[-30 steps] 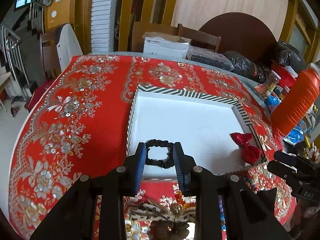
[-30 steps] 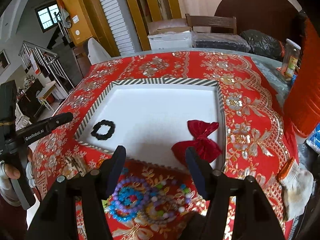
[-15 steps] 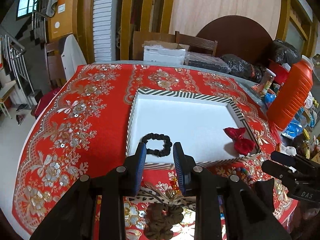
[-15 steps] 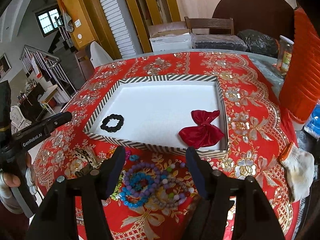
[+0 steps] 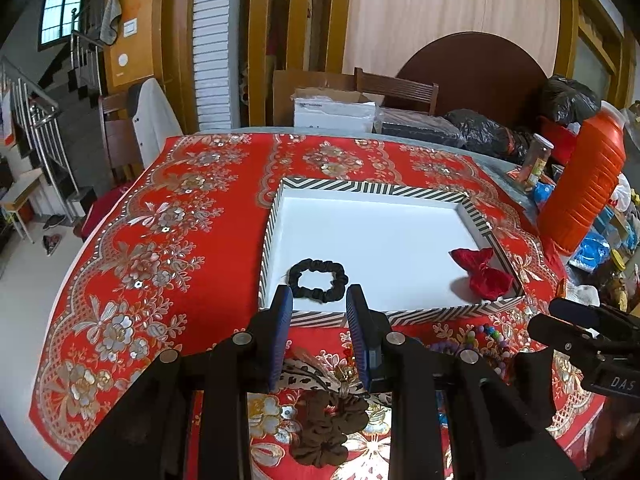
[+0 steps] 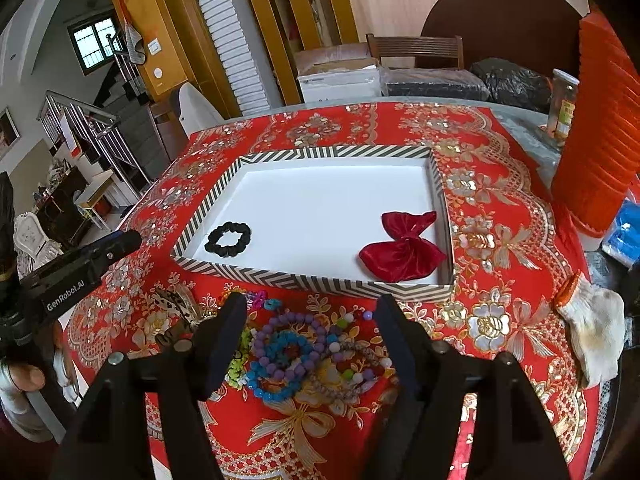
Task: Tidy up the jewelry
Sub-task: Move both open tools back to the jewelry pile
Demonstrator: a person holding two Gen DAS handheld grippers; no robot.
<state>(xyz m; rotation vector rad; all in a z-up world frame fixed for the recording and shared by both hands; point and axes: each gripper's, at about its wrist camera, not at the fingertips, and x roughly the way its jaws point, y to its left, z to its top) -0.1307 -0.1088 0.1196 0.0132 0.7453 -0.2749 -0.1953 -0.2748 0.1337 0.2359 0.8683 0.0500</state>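
A white tray with a black-and-white striped rim [image 5: 376,190] [image 6: 316,280] sits on the red floral cloth. In it lie a black scrunchie [image 5: 318,275] [image 6: 228,239] near the front left and a red velvet bow [image 5: 484,270] [image 6: 402,250] at the front right. In front of the tray lie bead bracelets [image 6: 288,354], a brown scrunchie [image 5: 328,426] and a leopard-print bow [image 5: 308,374] [image 6: 178,310]. My left gripper [image 5: 318,316] is open and empty above the tray's front rim. My right gripper [image 6: 310,326] is wide open and empty above the bracelets.
A tall orange jug [image 5: 582,184] [image 6: 600,128] stands right of the tray, with a glass jar [image 6: 562,104] behind it. A white glove [image 6: 592,330] lies at the right edge. Boxes and black bags [image 5: 480,132] line the table's far side.
Both grippers have pulled back and up from the tray. The black scrunchie, once between the left fingers, now lies beyond them. More of the bracelets and the items in front shows.
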